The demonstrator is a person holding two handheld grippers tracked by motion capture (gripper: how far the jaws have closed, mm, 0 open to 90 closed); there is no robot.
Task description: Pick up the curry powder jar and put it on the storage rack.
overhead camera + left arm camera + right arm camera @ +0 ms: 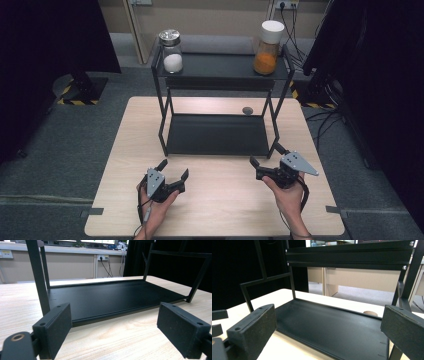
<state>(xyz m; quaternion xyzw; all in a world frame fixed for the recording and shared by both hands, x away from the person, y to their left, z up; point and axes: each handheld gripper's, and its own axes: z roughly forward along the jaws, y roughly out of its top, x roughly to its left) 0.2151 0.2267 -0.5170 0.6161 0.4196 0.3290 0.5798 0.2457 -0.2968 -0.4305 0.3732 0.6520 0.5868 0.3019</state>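
2 gripper jaws gape empty, left gripper [172, 173] and right gripper [266, 154], facing the crosswise black rack [218, 134].

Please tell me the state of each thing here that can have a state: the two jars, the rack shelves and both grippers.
White jar: upright on the top shelf, lid on, partly filled.
Orange jar: upright on the top shelf, white cap on, partly filled.
Lower shelf: empty.
Left gripper: open, empty, low over the table.
Right gripper: open, empty, near the rack's front right leg.

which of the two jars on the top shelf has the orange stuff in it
The white-capped jar at the shelf's right end; the metal-lidded jar at the left holds white powder.
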